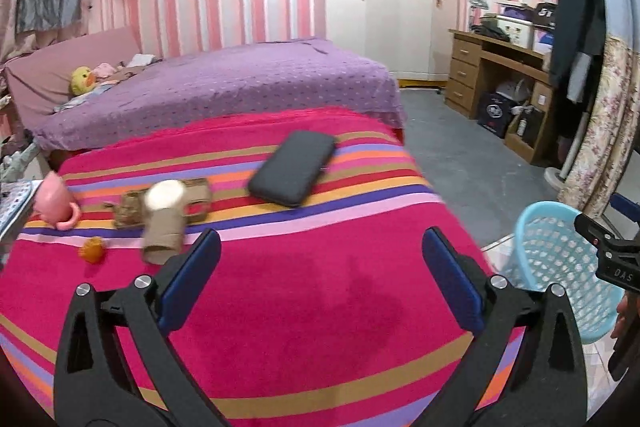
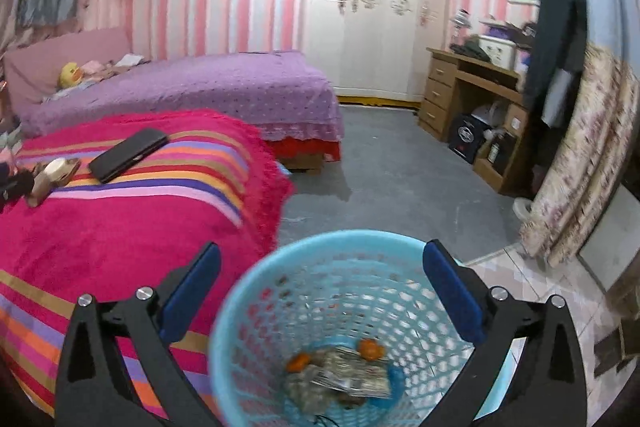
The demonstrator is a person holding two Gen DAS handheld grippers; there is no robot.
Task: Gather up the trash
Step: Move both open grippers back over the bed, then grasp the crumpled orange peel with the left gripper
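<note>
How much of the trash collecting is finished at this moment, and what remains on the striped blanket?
Done: the blue basket already holds orange peel pieces and crumpled wrappers. In hand: nothing; the right gripper stands open above the basket, and the left gripper is open and empty. Left: a cardboard tube, a brown wrapper and an orange scrap lie on the blanket.

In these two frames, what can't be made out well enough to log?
- Trash at the bottom of the blue basket: right wrist view, motion blur; only two orange pieces and crumpled paper tell apart.
- Brown wrapper behind the cardboard tube: left wrist view, blurred and partly covered by the tube.
- Pink cup: left wrist view, at the frame's dark rim; contents unseen.
- Basket interior: left wrist view, cut off by the right gripper.
</note>
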